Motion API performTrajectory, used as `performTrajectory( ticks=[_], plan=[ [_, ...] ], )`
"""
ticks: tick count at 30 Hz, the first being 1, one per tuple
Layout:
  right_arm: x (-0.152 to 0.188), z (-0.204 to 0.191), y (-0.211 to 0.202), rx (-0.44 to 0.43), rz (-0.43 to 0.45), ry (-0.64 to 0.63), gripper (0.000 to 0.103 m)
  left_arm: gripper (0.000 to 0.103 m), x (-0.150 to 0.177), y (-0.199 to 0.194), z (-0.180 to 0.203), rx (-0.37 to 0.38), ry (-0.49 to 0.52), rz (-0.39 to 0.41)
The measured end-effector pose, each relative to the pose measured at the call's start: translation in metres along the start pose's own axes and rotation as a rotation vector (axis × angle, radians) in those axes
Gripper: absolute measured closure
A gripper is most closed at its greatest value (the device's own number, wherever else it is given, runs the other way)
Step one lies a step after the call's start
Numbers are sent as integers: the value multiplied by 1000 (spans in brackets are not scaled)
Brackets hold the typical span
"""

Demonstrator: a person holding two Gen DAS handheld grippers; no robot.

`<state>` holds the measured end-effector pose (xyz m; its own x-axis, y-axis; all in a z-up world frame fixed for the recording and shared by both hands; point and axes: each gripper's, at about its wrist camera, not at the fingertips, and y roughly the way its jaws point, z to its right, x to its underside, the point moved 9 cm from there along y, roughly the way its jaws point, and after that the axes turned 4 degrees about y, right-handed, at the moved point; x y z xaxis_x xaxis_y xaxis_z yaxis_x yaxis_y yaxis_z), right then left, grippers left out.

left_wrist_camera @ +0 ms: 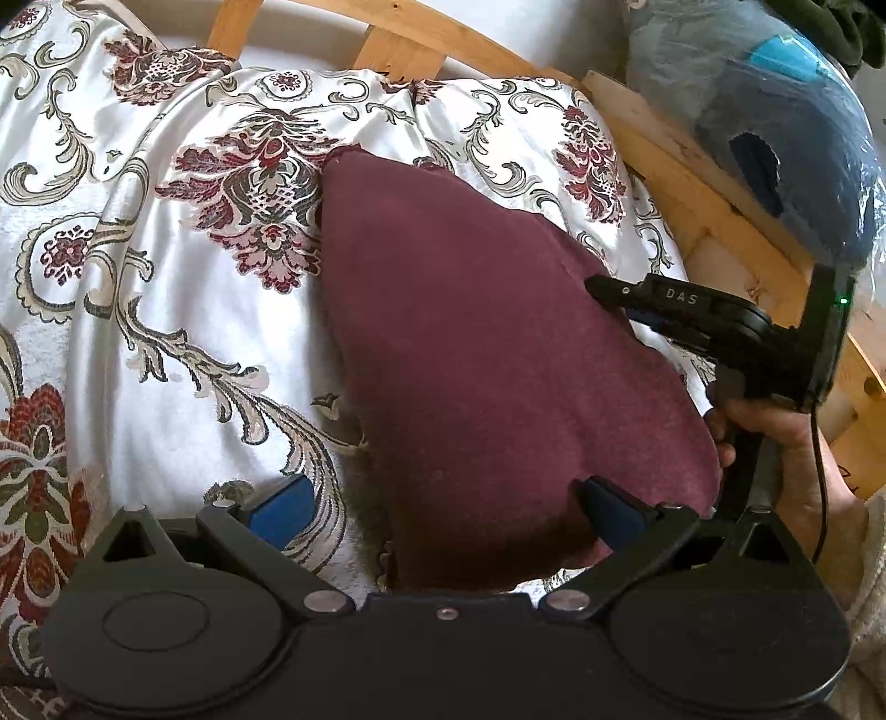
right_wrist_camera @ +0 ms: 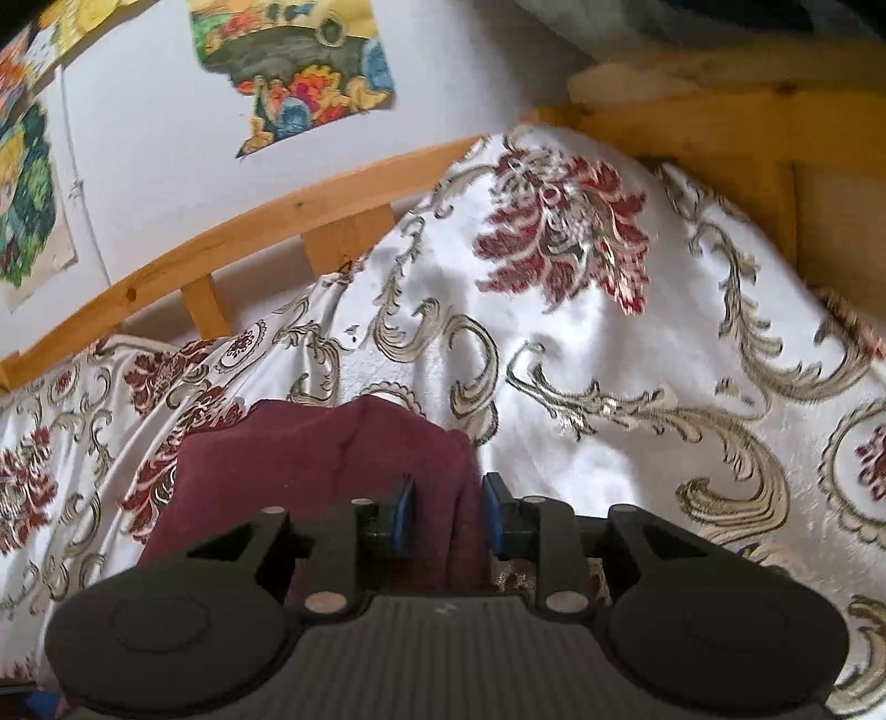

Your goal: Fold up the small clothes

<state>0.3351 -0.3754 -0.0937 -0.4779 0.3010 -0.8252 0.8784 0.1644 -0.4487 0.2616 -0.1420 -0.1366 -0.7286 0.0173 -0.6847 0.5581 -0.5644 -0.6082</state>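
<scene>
Maroon cloth (left_wrist_camera: 476, 354) on the bed cover (left_wrist_camera: 166, 310)
Left tongs (left_wrist_camera: 443, 504) spread wide – right tongs (right_wrist_camera: 447, 518) slightly apart around the cloth edge, not pressing.

garment (left_wrist_camera: 487, 354): plain maroon | bedspread (left_wrist_camera: 166, 310): white, red-and-beige floral scrolls

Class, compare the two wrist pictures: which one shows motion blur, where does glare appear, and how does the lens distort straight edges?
Left wrist view: sharp; daylight glares off the satin bedspread; the wooden bed rail bows into a curve. Right wrist view: smeared blur toward the right, softening the bedspread's pattern; the maroon garment stays fairly clear.
</scene>
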Motion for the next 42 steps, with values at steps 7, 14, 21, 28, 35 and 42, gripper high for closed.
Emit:
performTrajectory(
  ticks=[7, 14, 21, 28, 35, 42],
  plan=[
    [3, 8, 11, -56, -33, 84, 62, 0, -1, 2, 0, 6, -1, 3],
    [1, 9, 11, -121, -45, 166, 52, 0, -1, 3, 0, 8, 4, 4],
    [5, 8, 13, -84, -56, 139, 67, 0, -1, 4, -1, 7, 6, 5],
    [7, 10, 14, -71, -57, 138, 68, 0, -2, 5, 0, 5, 11, 7],
    [7, 10, 14, -57, -54, 127, 72, 0, -2, 5, 0, 5, 12, 8],
    [6, 9, 13, -46, -41, 104, 80, 0, -3, 5, 0, 2, 17, 17]
  ],
)
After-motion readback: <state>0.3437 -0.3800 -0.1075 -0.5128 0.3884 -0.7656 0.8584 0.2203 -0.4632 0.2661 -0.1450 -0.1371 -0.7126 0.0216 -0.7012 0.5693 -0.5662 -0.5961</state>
